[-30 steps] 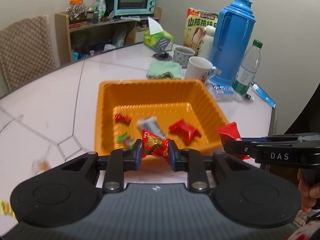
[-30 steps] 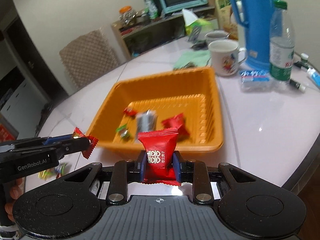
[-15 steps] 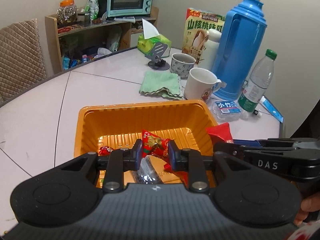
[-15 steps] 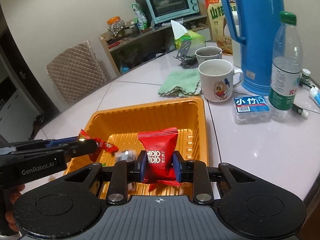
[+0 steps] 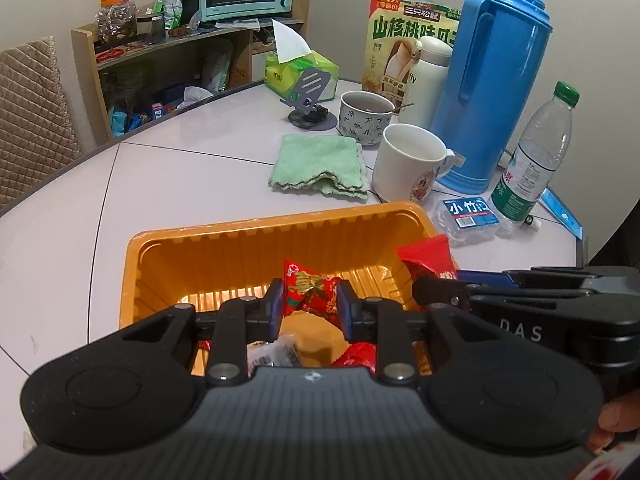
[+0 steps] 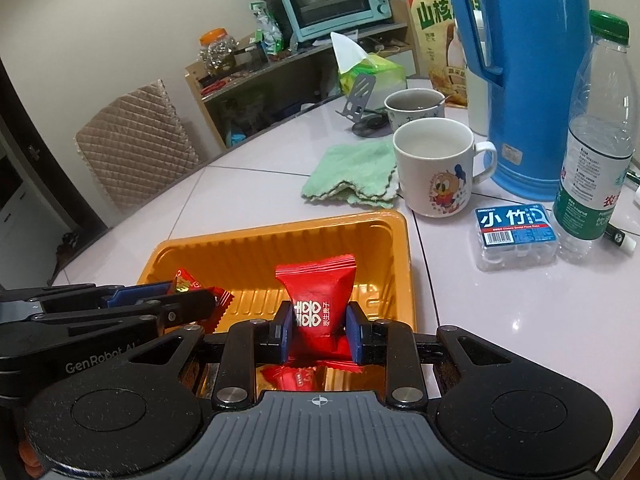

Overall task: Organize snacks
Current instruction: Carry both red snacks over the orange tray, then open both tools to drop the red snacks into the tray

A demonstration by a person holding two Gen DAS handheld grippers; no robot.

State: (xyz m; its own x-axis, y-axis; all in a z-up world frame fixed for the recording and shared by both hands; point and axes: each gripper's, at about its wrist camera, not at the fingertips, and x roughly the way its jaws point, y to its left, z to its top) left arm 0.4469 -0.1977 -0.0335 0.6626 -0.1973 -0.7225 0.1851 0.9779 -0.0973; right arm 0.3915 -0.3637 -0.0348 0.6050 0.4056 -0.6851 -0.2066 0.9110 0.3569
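An orange plastic tray sits on the white table and holds several wrapped snacks. My left gripper is shut on a small red and gold candy and holds it above the tray's inside. It also shows in the right wrist view with the candy sticking out. My right gripper is shut on a red snack packet above the tray. It shows at the right in the left wrist view, with the packet over the tray's right rim.
Behind the tray lie a green cloth, a white mug, a patterned cup, a blue thermos, a water bottle and a small blue-labelled box. A tissue box stands at the back.
Both grippers have moved forward from in front of the tray to above its inside, each still holding its snack. The tray now lies close below them.
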